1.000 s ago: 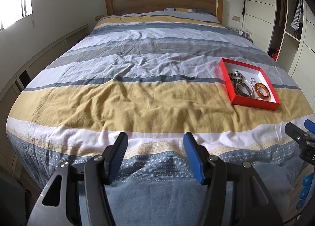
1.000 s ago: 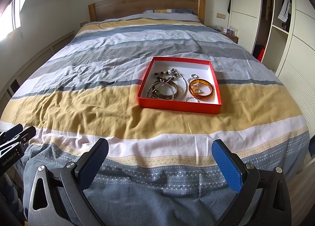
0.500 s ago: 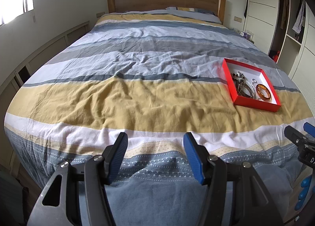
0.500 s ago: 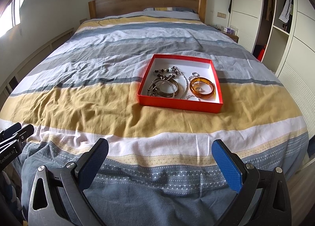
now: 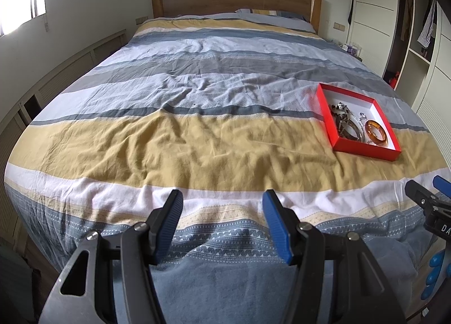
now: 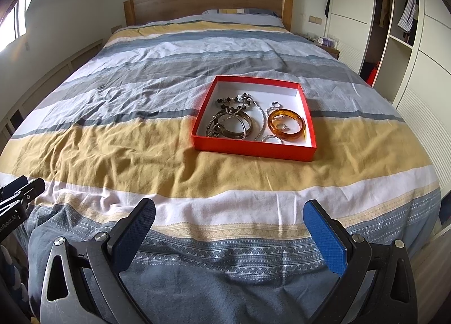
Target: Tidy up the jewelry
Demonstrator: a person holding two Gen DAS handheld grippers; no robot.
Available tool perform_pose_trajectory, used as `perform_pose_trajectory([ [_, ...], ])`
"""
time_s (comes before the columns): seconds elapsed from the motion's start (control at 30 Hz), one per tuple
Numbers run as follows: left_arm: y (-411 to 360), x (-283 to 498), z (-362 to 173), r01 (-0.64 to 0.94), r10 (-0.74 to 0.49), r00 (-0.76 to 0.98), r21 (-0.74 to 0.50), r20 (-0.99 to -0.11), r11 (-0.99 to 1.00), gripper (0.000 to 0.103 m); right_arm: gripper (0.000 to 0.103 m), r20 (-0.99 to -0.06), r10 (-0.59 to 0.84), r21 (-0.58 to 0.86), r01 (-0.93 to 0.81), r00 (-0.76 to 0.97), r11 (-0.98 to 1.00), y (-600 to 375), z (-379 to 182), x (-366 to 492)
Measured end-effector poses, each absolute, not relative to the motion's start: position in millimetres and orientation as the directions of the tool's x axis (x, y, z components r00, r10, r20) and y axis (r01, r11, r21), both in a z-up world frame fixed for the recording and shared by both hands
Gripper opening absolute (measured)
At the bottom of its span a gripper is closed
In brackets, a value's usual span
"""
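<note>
Right, we hold both tools empty over the bed's foot: left tool (image 5: 222, 221) moderately spread, right tool (image 6: 229, 229) wide. Shallow red cardboard box (image 6: 253, 149) on the striped duvet (image 6: 126, 149) holds an amber bangle (image 6: 286, 125) and metal bracelets (image 6: 231, 126).

One box, one bed, a small heap of jewelry, and my two claws.

I counted one shallow red cardboard box with a white inside (image 6: 255, 149) on one bed under a striped grey, white and mustard duvet (image 6: 141, 154). In the box lay one translucent amber bangle (image 6: 286, 125), a stack of thin metal bangles (image 6: 232, 126) too overlapped to number, one dark beaded strand (image 6: 235, 100), one fine silver chain (image 6: 261, 119), and about four small silver rings (image 6: 276, 104), though they were tiny. One wooden headboard (image 6: 208, 2) stood behind. My own two-finger claws made two: left (image 5: 222, 224) and right (image 6: 229, 232).
</note>
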State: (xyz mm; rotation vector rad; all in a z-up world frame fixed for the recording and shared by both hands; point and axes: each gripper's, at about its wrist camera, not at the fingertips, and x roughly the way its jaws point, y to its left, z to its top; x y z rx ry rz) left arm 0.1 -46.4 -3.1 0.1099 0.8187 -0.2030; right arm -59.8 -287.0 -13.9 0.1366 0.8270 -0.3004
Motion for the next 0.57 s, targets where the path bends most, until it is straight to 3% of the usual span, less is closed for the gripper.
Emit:
perform_pose_trajectory([
  [0.57,-57,10,-7,0.262,-0.164,0.643,0.014,-0.748,0.965,0.057,0.102,-0.745,-0.232,-0.023,0.325,0.625,0.946,-294,-20,-51],
])
